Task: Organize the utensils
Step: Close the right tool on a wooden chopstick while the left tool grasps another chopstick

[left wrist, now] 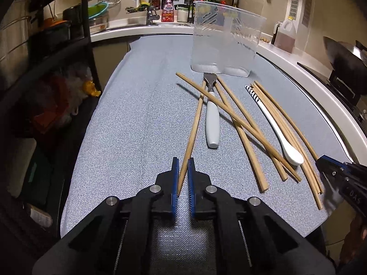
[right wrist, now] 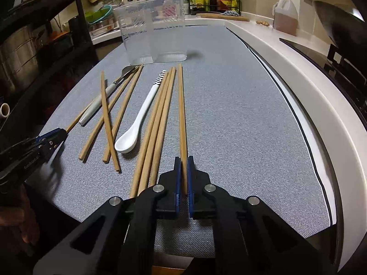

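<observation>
Now both grippers are down at the near ends of the scattered utensils, each pinching one wooden chopstick. The left gripper (left wrist: 183, 176) has its blue jaws pressed onto the near end of the leftmost chopstick (left wrist: 193, 128), which runs straight ahead from the jaws and slightly to the right, its far tip crossing the pile by the grey-handled utensil (left wrist: 212, 123). The right gripper (right wrist: 184, 176) has its jaws closed on the near end of the rightmost chopstick (right wrist: 182, 105), whose long axis runs almost dead ahead from the jaws toward the clear plastic holder (right wrist: 156, 29).

Each held stick therefore lies in line with its own jaws, gripped at one end with nearly all its length reaching out in front. The holder (left wrist: 226, 39) stands upright on the grey-clothed table (left wrist: 137, 114), well beyond the far tips of both sticks, ahead of both grippers and apparently empty. Between the two held sticks, still flat on the table, lie the rest: a bundle of chopsticks (right wrist: 158, 114) just left of the right jaws, the white ceramic spoon (right wrist: 135, 126) with a striped handle, further crossed chopsticks and the grey-handled utensil.

The next move probably turns on that end grip: lifting would leave the sticks long and forward-heavy, and each would need tipping upright to drop into the holder. The left stick's far end is tangled among the crossed ones, so it may drag them.
</observation>
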The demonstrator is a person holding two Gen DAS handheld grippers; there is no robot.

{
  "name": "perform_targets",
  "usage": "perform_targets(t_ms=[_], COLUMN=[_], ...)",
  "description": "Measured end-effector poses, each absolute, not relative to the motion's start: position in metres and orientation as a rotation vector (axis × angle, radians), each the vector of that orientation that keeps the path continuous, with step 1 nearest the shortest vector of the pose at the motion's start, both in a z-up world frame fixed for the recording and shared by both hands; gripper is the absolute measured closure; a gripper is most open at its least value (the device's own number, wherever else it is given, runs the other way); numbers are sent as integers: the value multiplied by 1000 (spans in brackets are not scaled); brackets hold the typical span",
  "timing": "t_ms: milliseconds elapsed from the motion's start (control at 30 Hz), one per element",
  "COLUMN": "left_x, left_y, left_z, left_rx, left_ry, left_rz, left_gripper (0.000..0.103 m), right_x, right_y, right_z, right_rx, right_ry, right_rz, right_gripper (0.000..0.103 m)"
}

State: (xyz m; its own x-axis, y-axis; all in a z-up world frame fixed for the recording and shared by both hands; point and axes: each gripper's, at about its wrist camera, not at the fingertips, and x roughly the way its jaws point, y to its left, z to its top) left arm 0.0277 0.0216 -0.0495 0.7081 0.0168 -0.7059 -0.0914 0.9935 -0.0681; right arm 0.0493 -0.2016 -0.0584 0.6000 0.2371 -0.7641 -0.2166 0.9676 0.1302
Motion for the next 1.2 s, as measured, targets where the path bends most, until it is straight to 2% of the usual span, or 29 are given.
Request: perform_targets(t_ms=[1200], left_x=[32], left_y=[11], left_z=[-50], left_rx=[-74], left_ry=[751], left_rz=[99], left_gripper=[97], right_x=[54], right_y=[-205], right_z=[-60], right_rx=[37], right_ry=[869], right_rz=[258], right_gripper=[97])
